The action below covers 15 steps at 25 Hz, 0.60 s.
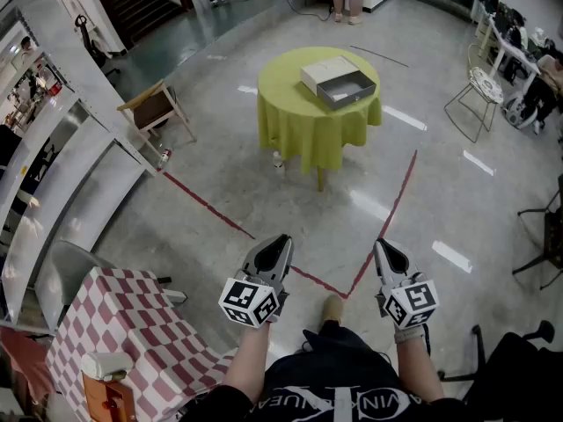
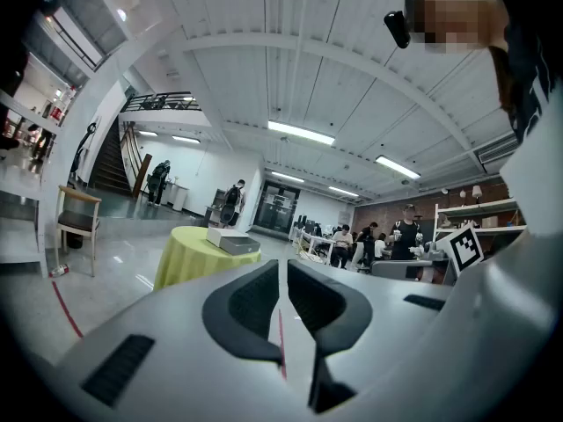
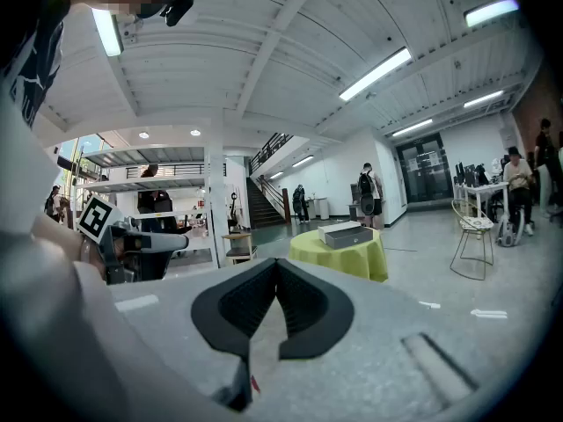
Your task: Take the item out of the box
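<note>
A grey open box (image 1: 347, 89) with its white lid (image 1: 325, 70) beside it sits on a round table under a yellow-green cloth (image 1: 308, 121), several steps ahead of me. What is inside the box is too small to make out. My left gripper (image 1: 283, 238) and right gripper (image 1: 384, 244) are held side by side at waist height, pointing roughly at the table, far from it. Both are shut with nothing between the jaws. The left gripper view shows its closed jaws (image 2: 283, 266) and the box (image 2: 232, 240) far off. The right gripper view shows shut jaws (image 3: 276, 264) and the box (image 3: 345, 233).
Red tape lines (image 1: 387, 209) cross the shiny floor between me and the table. A wooden chair (image 1: 154, 108) stands left, a wire chair (image 1: 479, 90) right, a checkered-cloth table (image 1: 123, 323) at my near left. A small bottle (image 1: 278, 159) lies by the table's foot.
</note>
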Available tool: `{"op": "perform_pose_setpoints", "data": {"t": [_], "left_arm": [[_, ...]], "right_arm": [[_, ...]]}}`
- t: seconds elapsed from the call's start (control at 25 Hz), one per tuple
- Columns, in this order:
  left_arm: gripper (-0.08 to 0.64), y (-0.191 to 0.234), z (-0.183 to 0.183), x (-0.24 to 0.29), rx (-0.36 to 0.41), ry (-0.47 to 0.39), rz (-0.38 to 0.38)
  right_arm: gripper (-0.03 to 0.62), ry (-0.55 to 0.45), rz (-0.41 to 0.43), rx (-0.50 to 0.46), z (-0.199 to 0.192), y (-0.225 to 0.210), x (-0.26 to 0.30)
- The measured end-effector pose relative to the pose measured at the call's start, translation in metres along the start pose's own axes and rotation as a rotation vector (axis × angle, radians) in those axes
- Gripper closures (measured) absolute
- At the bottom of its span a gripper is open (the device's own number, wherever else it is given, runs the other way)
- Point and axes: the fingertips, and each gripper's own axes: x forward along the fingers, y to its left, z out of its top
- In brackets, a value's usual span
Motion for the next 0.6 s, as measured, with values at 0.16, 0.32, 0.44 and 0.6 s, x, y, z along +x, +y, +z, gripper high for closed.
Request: {"op": "perform_pose_setpoints", "data": {"t": [0.16, 0.32, 0.44, 0.6], "left_arm": [[0.526, 0.003, 0.006, 0.039, 0.011, 0.025, -0.017], [0.526, 0.013, 0.013, 0.075, 0.013, 0.024, -0.003], [0.526, 0.02, 0.015, 0.103, 0.01, 0.023, 0.004], [0.526, 0.02, 0.022, 0.134, 0.002, 0.006, -0.005]], "right_arm": [[0.586, -0.016, -0.047, 0.036, 0.01, -0.044, 0.018], [0.586, -0.02, -0.044, 0.035, 0.019, -0.077, 0.043], [0.586, -0.019, -0.037, 0.02, 0.025, -0.097, 0.06], [0.586, -0.01, -0.026, -0.003, 0.034, -0.119, 0.075]]}}
